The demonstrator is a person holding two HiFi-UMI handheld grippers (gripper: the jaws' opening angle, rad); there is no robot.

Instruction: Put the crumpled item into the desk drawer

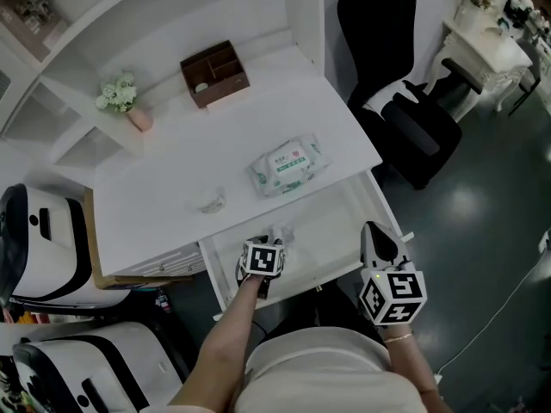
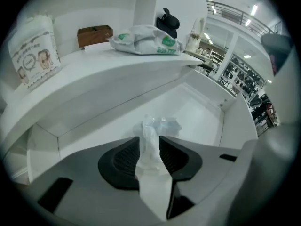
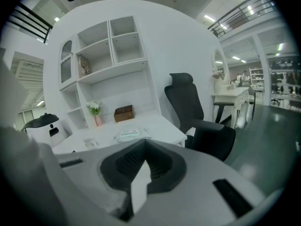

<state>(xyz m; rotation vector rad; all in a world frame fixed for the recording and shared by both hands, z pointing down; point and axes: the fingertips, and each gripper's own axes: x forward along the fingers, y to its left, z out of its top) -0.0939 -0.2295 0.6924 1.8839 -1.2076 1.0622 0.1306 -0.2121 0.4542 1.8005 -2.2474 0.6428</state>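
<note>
In the head view the left gripper (image 1: 267, 246) reaches into the open desk drawer (image 1: 337, 220), and the crumpled item (image 1: 281, 233), a pale wad of tissue, sits at its tip over the front left part of the drawer floor, while the right gripper (image 1: 372, 232) hangs off the drawer's right front corner, apart from everything, and a pack of wipes (image 1: 288, 166) lies on the desk (image 1: 198, 136) above. In the left gripper view the jaws stand apart with the wad (image 2: 153, 134) upright in the gap; it looks freed rather than pinched, though it brushes both ribbed pads and may cling. The step in hand seems to be the release, so the sound way is to keep the jaws wide and draw the gripper straight back and slightly up, along its own line, so the ribs do not drag the tissue out over the drawer's front edge; a small shake would help if it sticks. In the right gripper view the jaws are together on nothing, facing the desk (image 3: 155, 128) from the side, well placed to push the drawer front closed afterwards
</note>
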